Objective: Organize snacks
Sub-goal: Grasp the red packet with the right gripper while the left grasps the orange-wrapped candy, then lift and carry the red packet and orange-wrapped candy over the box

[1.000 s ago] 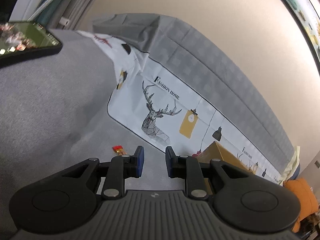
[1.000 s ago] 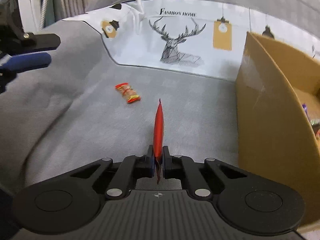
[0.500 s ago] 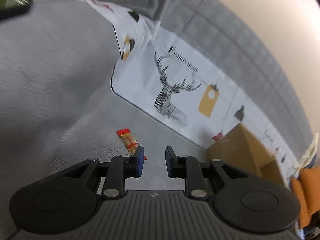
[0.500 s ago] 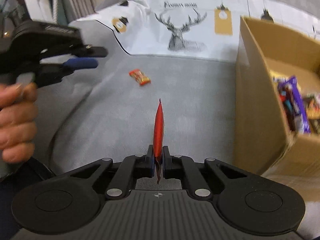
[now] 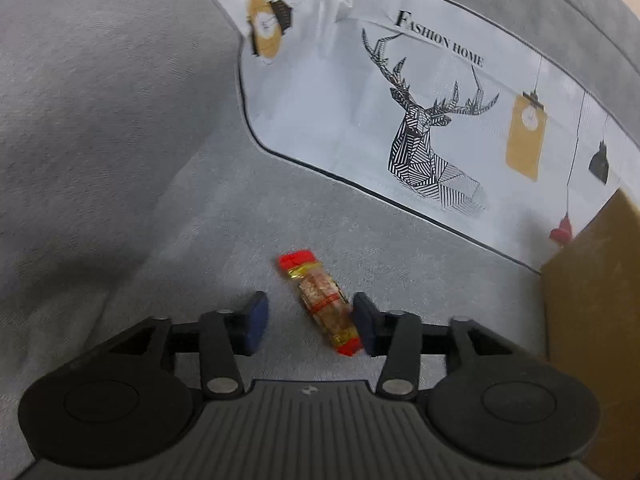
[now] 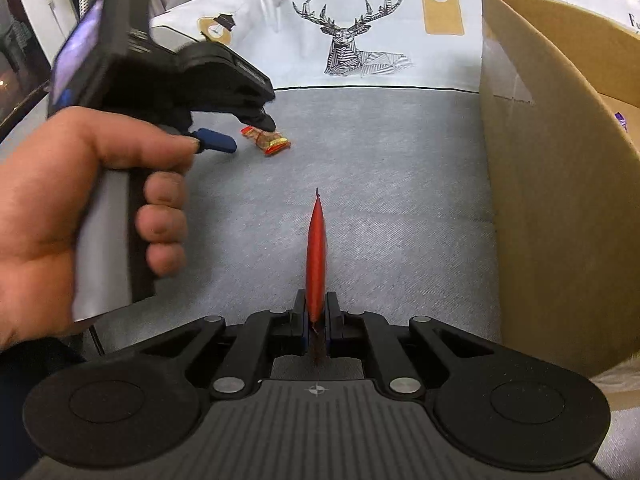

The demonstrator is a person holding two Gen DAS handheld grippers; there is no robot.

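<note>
Loose snack count: one snack bar [image 5: 326,304], clear wrapper with red ends, lying on the grey sofa seat [image 5: 200,240]. Held snack count: one flat red packet [image 6: 316,256]. Box count: one cardboard box [image 6: 560,184].

Left side. The person's left hand [image 6: 80,200] grips the handle of the left gripper [image 5: 310,322]. Its fingers [image 5: 256,322] are spread and opening. The snack bar lies between them at a slant, close against the right-hand finger and clear of the left-hand one; whether that finger touches it cannot be told. No pad presses on the wrapper. In the right wrist view the same gripper stands directly over the bar [image 6: 266,139] and hides part of it.

Centre. The right gripper [image 6: 317,320] has its fingers pressed together on the lower edge of the red packet, which stands edge-on and projects forward from the fingertips above the seat.

Right side. The cardboard box stands open-topped on the seat, to the right of both sets of fingers. A purple wrapper [image 6: 622,120] shows inside its far edge.

Beyond the fingers, a white printed cloth [image 5: 400,128] with a deer figure covers the sofa back.
</note>
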